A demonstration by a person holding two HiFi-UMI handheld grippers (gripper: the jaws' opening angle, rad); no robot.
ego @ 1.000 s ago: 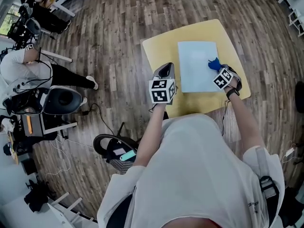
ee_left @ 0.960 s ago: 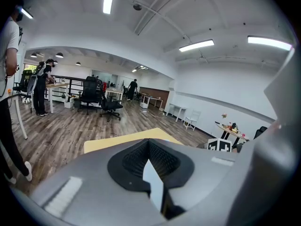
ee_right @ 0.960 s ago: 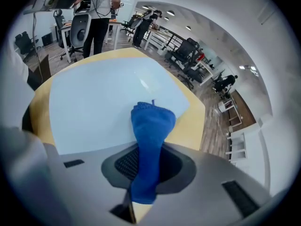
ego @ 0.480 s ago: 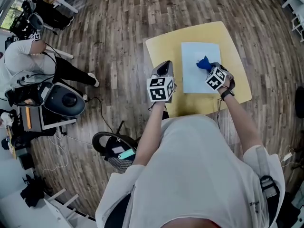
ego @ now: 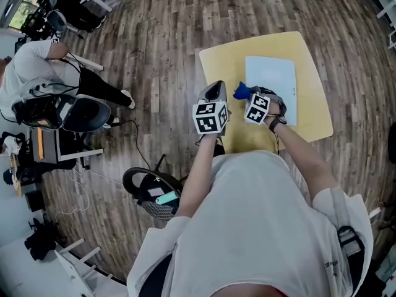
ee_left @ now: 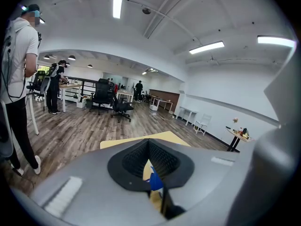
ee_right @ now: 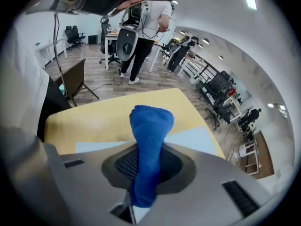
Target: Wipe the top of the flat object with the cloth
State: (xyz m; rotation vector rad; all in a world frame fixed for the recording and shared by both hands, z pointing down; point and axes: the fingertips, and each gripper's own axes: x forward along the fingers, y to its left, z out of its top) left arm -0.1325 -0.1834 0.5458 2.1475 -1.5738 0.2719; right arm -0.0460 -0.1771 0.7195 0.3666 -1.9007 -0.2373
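A pale blue flat sheet (ego: 275,82) lies on a yellow table (ego: 223,64). My right gripper (ego: 249,95) is shut on a bunched blue cloth (ego: 242,91) at the sheet's left edge. In the right gripper view the cloth (ee_right: 150,135) stands up out of the shut gripper (ee_right: 149,149), with the sheet (ee_right: 193,136) just below and the yellow table (ee_right: 108,114) beyond. My left gripper (ego: 216,87) hovers at the table's left front, shut and holding nothing. In the left gripper view the gripper (ee_left: 149,147) shows a bit of the cloth (ee_left: 154,181) behind its jaws.
Wood floor surrounds the table. To the left are a person (ego: 37,60), a dark office chair (ego: 80,113) and a desk with gear (ego: 43,159). A black chair base (ego: 148,193) and cables lie near my feet. Office chairs (ee_left: 106,95) stand far off.
My right gripper has dragged the blue cloth leftward across the sheet, from its right part to its left edge. The left gripper has stayed where it was.
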